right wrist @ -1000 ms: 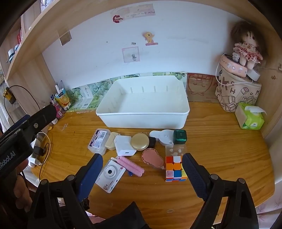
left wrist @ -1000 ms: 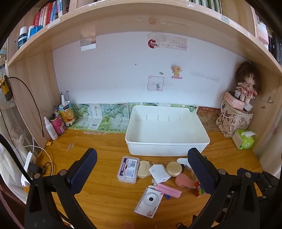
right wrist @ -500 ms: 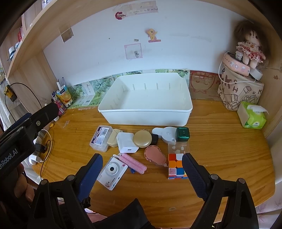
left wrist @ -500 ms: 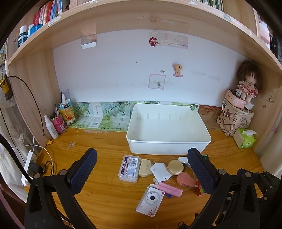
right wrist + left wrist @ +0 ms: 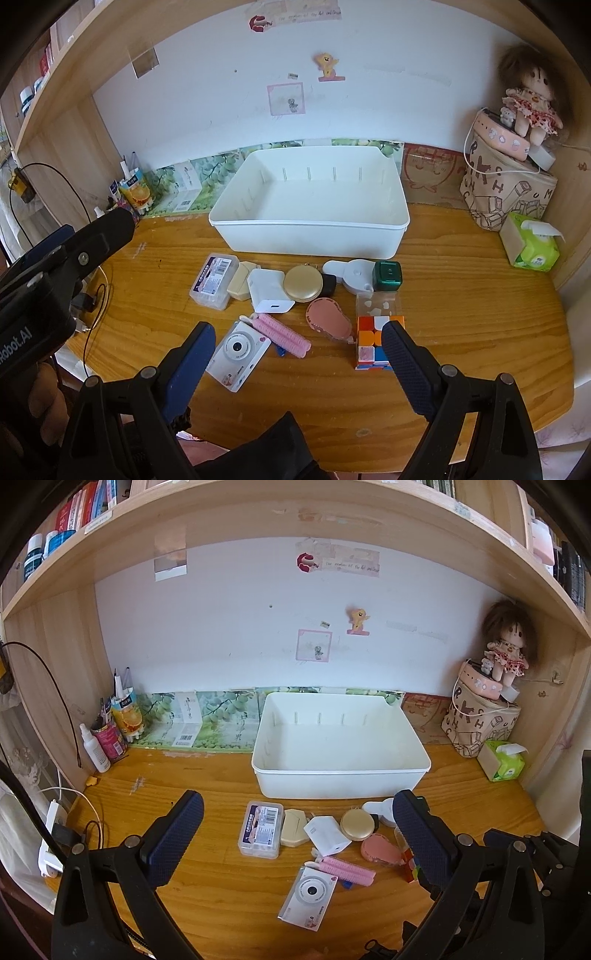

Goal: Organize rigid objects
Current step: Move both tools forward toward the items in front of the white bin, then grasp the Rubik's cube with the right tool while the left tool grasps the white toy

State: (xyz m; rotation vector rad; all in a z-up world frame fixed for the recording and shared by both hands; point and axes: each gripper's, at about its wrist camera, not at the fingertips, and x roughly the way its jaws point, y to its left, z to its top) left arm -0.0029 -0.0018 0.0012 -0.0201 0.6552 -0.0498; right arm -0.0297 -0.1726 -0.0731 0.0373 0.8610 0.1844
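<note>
Both grippers wide apart, holding nothing, above desk's front edge.

L gripper (image 5: 295,834) & R gripper (image 5: 298,354): jaws spread, clear of items. Betw R fingers: white toy camera (image 5: 238,350), pink ridged hair roller (image 5: 282,334), w/ multicolour puzzle cube (image 5: 371,341) at R finger. Just behind: clear plastic lidded box (image 5: 214,280), white charger block (image 5: 269,291), round gold compact (image 5: 303,283), green cube (image 5: 387,275). Empty white plastic bin (image 5: 310,236) at mid-desk, toward back edge of wooden desk (image 5: 461,314).

Wide-spread left claw (image 5: 295,834) above clutter (image 5: 317,834)
</note>
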